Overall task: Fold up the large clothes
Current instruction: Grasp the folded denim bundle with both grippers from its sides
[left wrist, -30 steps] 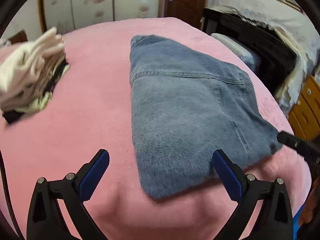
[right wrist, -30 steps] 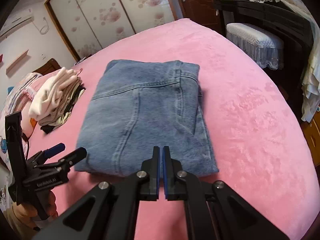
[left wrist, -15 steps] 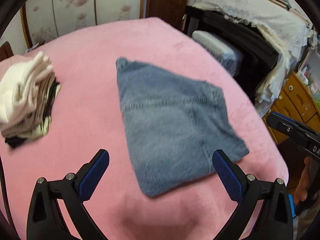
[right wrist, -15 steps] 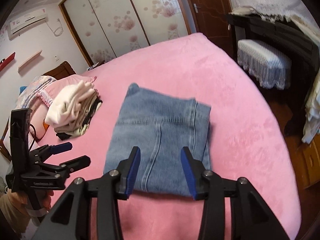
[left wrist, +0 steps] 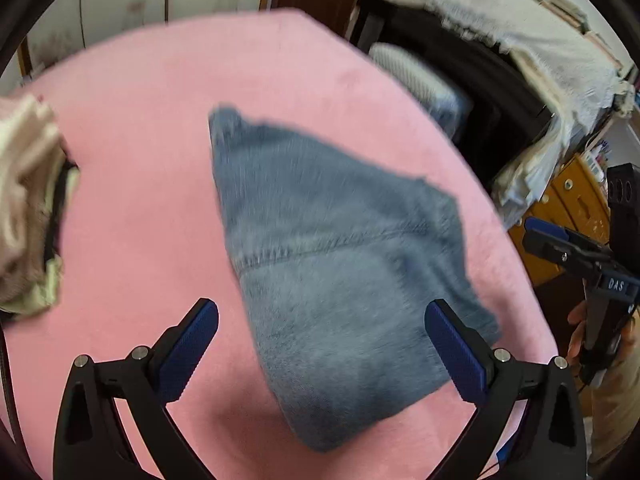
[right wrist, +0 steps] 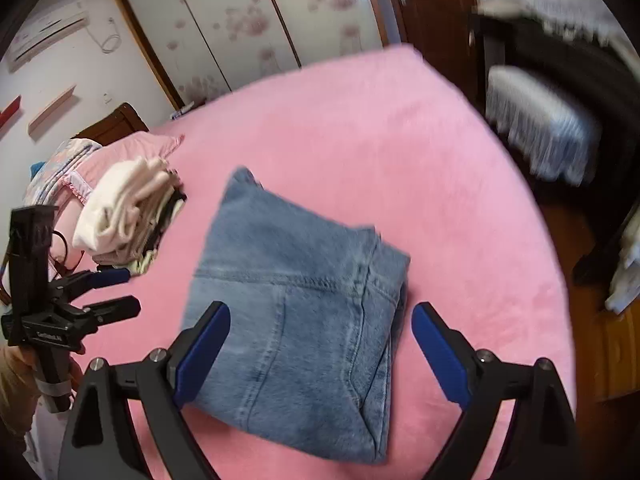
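A wide bed covered by a pink plush blanket [right wrist: 400, 152] is seen filling the room's middle. Behind the bed, sliding wardrobe doors printed with pink blossoms [right wrist: 248, 28] are set in a brown wooden frame. Beside these, a dark brown wooden door [right wrist: 432, 12] is placed. A white wall-mounted air conditioner [right wrist: 48, 36] is fixed high on the pale wall left of the wardrobe. To the bed's right, a stool draped in white lace [right wrist: 540, 128] is stood on a reddish-brown wooden floor [right wrist: 576, 236].
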Available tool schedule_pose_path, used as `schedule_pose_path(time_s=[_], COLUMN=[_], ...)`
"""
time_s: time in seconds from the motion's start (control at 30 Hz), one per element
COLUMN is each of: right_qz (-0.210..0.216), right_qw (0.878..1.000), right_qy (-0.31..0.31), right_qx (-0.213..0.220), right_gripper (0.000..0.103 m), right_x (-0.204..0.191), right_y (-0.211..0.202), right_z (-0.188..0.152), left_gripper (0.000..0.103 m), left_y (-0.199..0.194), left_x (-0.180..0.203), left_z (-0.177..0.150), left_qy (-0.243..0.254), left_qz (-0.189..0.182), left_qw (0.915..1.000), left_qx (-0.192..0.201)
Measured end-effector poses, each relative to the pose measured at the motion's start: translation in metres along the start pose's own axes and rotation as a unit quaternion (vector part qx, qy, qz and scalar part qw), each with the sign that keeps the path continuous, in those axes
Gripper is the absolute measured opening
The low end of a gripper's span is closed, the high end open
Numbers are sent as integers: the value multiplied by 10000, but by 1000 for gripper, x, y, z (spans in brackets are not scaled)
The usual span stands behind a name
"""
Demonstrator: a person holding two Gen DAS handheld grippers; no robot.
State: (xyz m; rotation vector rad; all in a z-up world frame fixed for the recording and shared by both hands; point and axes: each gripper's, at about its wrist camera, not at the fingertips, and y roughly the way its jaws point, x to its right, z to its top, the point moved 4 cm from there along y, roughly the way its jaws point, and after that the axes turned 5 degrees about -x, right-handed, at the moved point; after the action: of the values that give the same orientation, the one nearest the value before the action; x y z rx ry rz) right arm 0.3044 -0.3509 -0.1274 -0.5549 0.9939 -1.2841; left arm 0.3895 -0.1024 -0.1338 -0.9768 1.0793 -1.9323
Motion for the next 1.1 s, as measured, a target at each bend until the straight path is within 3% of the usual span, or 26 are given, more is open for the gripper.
schedule_pose_path(time_s=[0.13, 0.3, 0.43, 0.53, 0.7, 0.97, 1.1], right_qz=[31, 456, 883, 1113, 1726, 1735, 1774], right_qw=[9984, 9894, 9815, 9808, 9748, 9737, 9750], right_qy=[245, 730, 1046, 984, 774, 512, 362], right_qx=[-514, -1173, -1339, -1268, -1183, -1384, -1289], right_gripper=[93, 93, 93, 94, 93, 92, 57], right_x=[27, 57, 70, 69, 54, 39, 30], right_y=[48, 96, 116, 126, 140, 164, 160], right_z=[-16, -39, -46, -43, -34, -28, -29], left_gripper=[102, 102, 103, 103, 103, 103, 102], left_y=[50, 95, 117, 126, 132, 141, 143], left_x=[-18, -31, -41, -44, -37, -30, -26], left_z=[-11, -22, -27, -28, -24, -12, -7], left_qy=[-239, -539, -892, -955, -759, -778, -758], left_qz=[-350, -823, -1430, -1664, -1717, -1765, -1717], left_qw=[9981, 9919, 9826, 9785, 9797, 9781, 9798], left_qx=[-447, -798, -784, -758, -707, -783, -693])
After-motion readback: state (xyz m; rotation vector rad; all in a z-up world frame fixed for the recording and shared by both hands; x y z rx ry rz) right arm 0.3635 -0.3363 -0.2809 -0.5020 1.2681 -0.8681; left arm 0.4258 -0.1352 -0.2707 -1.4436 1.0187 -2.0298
